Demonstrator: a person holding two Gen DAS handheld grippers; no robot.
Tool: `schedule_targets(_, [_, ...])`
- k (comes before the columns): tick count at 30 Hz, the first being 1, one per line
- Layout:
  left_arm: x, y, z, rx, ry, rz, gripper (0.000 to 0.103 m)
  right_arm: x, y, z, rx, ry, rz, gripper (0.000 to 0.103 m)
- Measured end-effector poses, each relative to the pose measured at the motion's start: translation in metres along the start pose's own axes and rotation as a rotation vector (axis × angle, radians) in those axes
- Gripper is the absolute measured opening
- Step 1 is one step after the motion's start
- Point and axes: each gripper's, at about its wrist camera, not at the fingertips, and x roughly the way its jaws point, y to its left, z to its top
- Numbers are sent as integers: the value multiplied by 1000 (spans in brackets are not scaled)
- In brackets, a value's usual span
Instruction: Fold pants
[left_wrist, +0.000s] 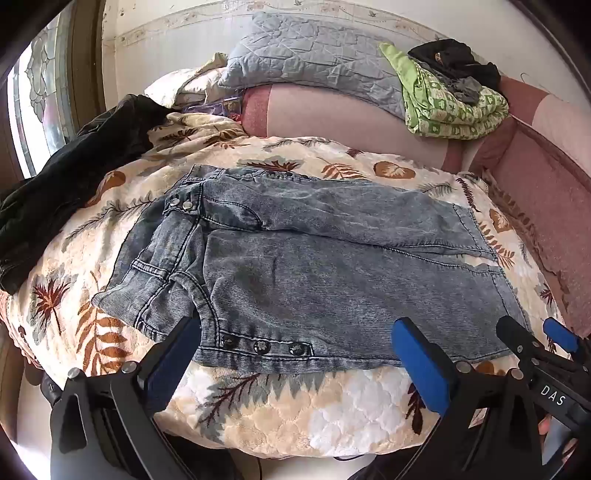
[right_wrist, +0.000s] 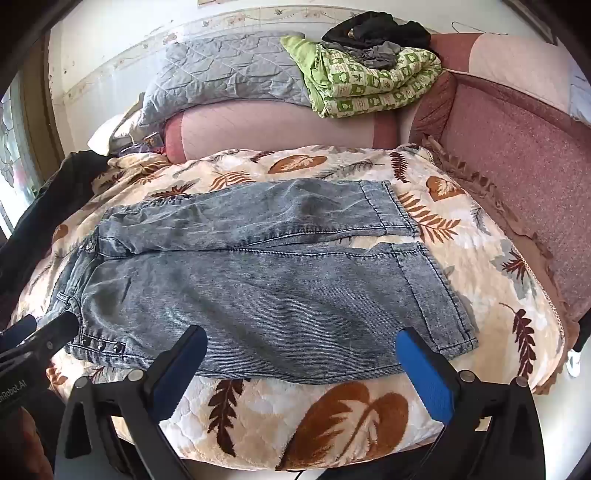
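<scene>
Left gripper and right gripper, both spread wide and empty, hung over the near edge of the leaf-print blanket. The pants lay flat across it, waistband leftward, legs side by side.

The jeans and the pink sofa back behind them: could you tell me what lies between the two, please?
Only the leaf-print blanket shows between the jeans and the sofa back; nothing else lies on that strip. The right wrist view shows it best.
</scene>
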Motion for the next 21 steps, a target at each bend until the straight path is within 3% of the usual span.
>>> schedule_targets(21, [0,2,0,-1,2,1,103,0,6,6,-20,0,4,103])
